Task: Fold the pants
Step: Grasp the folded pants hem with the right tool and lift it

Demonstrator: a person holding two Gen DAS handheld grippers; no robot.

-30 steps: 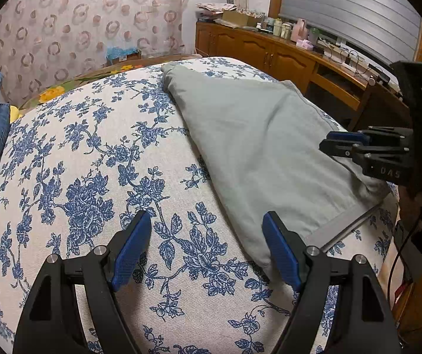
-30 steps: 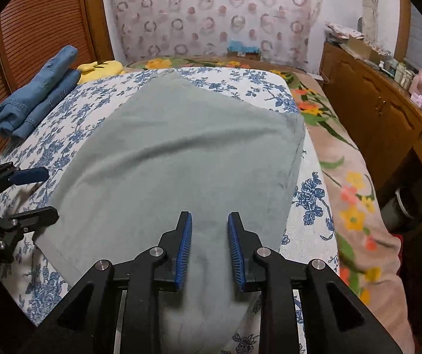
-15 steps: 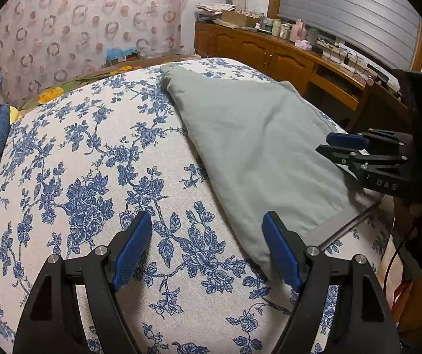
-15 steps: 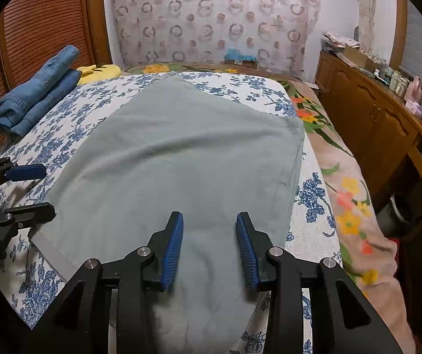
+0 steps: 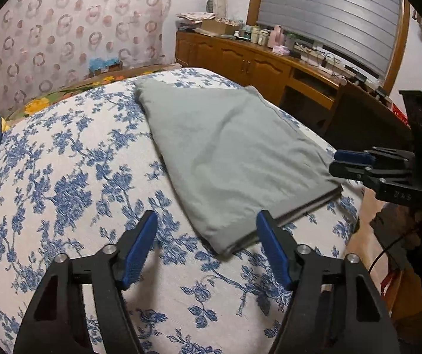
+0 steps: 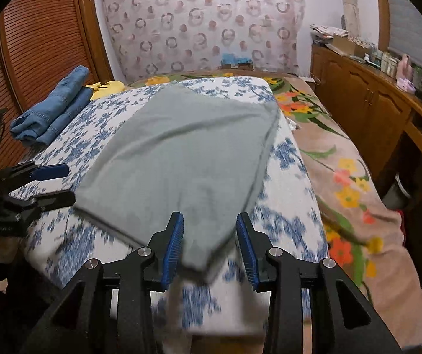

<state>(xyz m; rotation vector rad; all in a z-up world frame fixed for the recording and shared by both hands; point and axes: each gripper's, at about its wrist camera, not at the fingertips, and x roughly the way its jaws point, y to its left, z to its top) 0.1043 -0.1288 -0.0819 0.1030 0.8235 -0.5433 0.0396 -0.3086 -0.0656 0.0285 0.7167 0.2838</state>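
**Grey pants lie flat on the bed, both tools empty**

The grey pants [image 5: 228, 159] are spread flat on the bed [image 5: 63, 183], which is covered with a white sheet printed with blue flowers. They are laid folded lengthwise, with one narrow end toward the patterned curtain [image 6: 205, 23] and the wider end near the bed's front edge.

The left tool [image 5: 206, 247] is held above the sheet, just beside the near corner of the pants. Its jaws are closing, yet nothing is gripped: only sheet and the tip of the fabric corner are seen between the blue pads [image 5: 140, 247], and no pad is pressed on cloth.

The right tool [image 6: 209, 249] is held over the near corner of the pants at the bed's edge. Its jaws are parted, and the corner is framed between them without being pinched. This view is blurred low down, so contact with the fabric cannot be fully judged.

Folded blue jeans [image 6: 53, 107] are stacked at the far left of the bed, well apart from the pants. A wooden cabinet [image 5: 258, 65] carrying bottles is seen along the right wall.
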